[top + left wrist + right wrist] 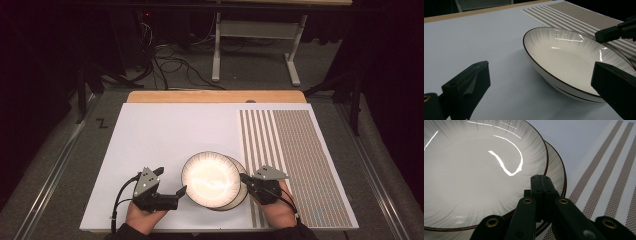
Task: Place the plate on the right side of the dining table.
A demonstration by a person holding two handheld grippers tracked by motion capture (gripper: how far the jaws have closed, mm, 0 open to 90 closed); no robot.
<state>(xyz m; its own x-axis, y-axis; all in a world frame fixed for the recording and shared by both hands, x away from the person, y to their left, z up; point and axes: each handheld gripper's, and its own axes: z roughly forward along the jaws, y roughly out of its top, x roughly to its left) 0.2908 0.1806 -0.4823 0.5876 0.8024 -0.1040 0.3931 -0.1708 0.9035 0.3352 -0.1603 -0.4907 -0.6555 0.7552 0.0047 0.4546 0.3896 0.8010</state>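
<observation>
High view: glossy white dark-rimmed upper plate point(210, 179) overlaps lower plate point(242, 194); left tongs point(172, 183) released, right tongs point(245, 178) clenched.

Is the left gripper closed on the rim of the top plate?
No, the left gripper stands open, jaws wide apart, beside the top plate.

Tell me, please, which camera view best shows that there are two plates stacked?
The right gripper view: the lower plate's rim peeks out beside the upper plate. The high view shows a sliver; in the left gripper view the upper plate hides most of it.
</observation>
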